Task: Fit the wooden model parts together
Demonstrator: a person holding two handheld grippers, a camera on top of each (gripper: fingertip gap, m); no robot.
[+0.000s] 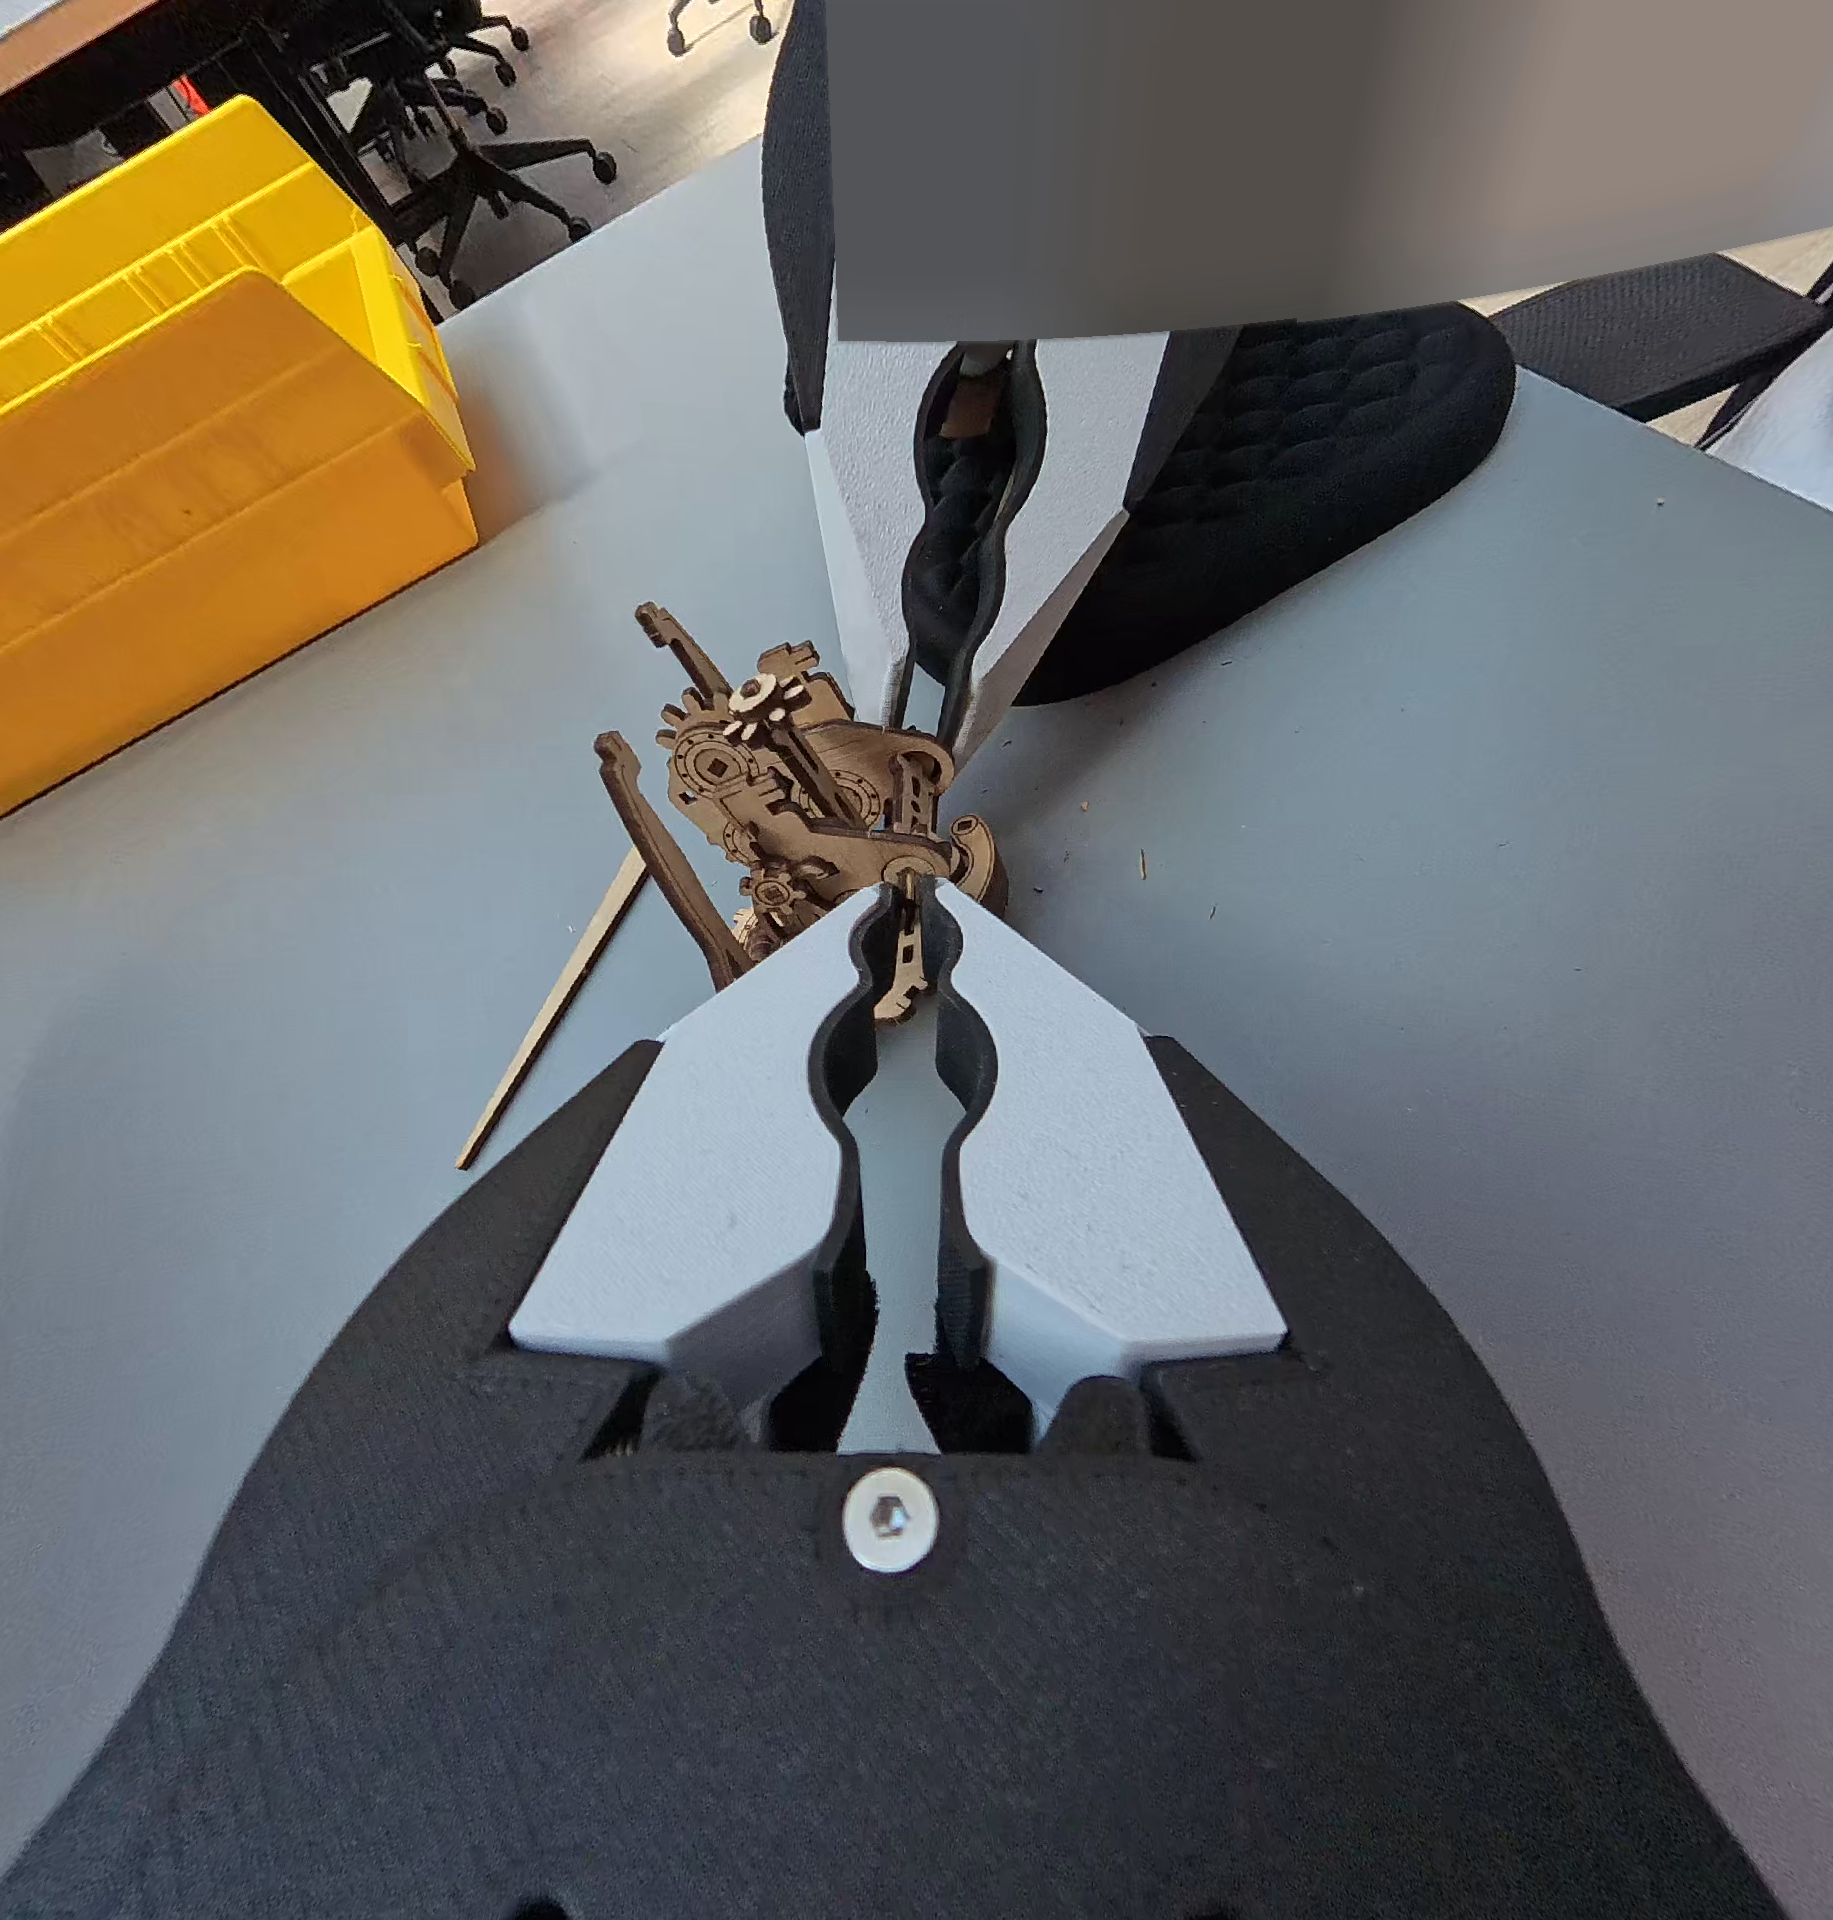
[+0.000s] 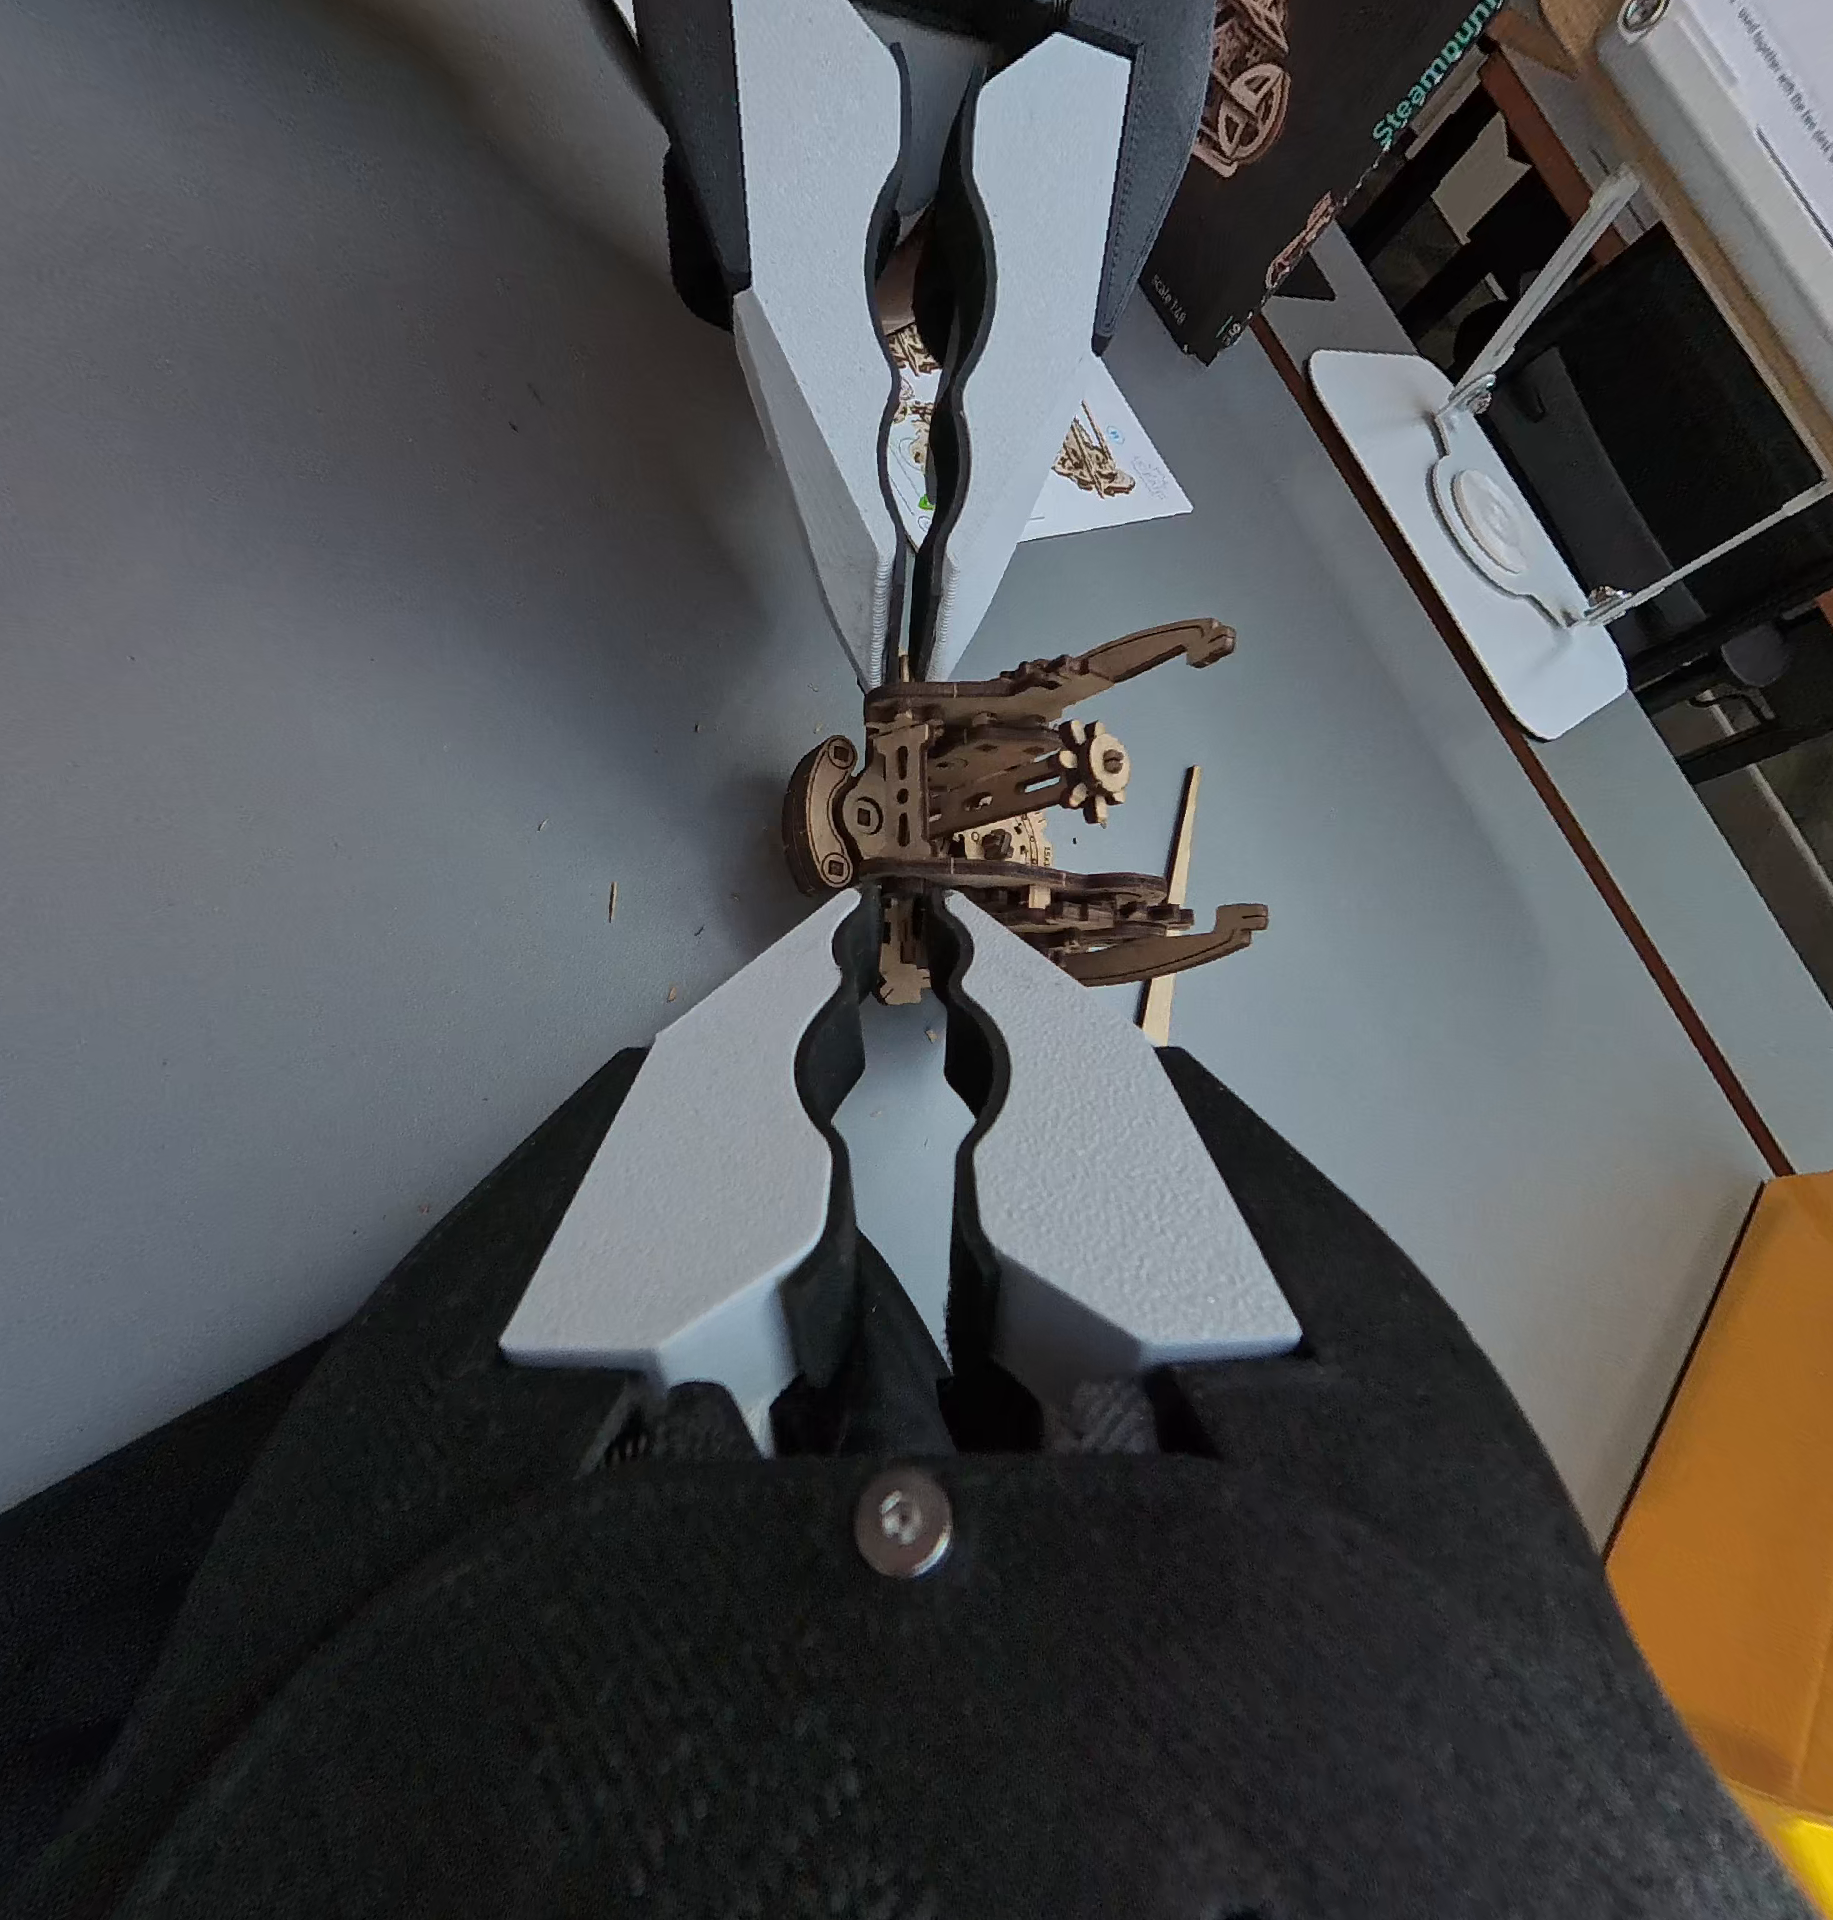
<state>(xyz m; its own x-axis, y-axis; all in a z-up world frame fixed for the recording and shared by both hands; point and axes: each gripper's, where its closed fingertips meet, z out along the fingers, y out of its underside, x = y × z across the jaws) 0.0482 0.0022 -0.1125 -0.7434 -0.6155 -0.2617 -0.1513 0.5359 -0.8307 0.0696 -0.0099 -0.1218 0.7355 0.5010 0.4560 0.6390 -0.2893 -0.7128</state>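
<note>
Grey table point(image 1: 1411, 935) bears the wooden model point(image 1: 787, 800), arms pointing left, both ends pinched: left gripper point(image 1: 907, 894), right gripper point(image 2: 901, 914).

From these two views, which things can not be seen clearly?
- Left wrist view: blur patch hides the right gripper body.
- Both views: the closed fingertips hide where they pinch the wooden model.
- Right wrist view: left gripper covers part of the instruction sheet; the frame edge cuts the yellow bin.
</note>
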